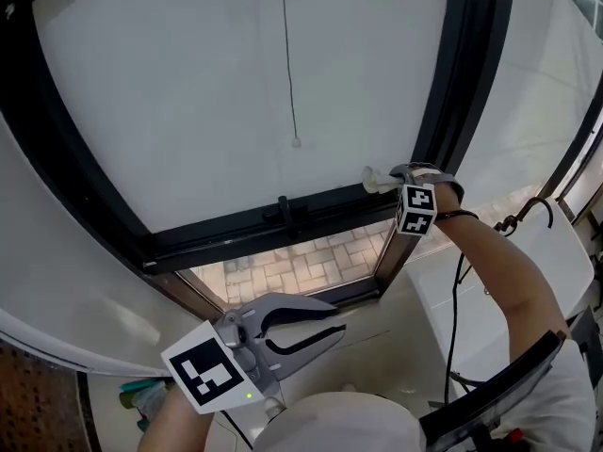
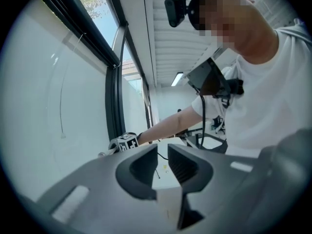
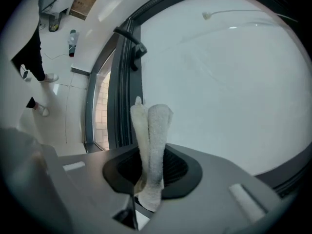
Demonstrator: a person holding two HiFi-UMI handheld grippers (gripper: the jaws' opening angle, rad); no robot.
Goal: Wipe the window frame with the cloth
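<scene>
White terry cloth (image 3: pixel 152 140) is pinched, folded, betw. right gripper (image 3: pixel 152 173) jaws and sticks out ahead; dark window frame (image 3: pixel 122 96) is just left of its tip. Best bet: press cloth flat, drag along frame w/ steady contact. Left gripper (image 2: pixel 163 165) is spread, empty.

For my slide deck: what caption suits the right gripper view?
Folded white cloth clamped in the right gripper, close to the dark window frame.

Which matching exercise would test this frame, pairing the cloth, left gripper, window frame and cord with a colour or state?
Things:
1. cloth
2. left gripper
3. window frame
4. cord

States:
A. black
B. fingers apart, nothing between
C. thin, hanging down
D. clamped in the right gripper

Pairs: 1-D, 2-B, 3-A, 4-C
</scene>
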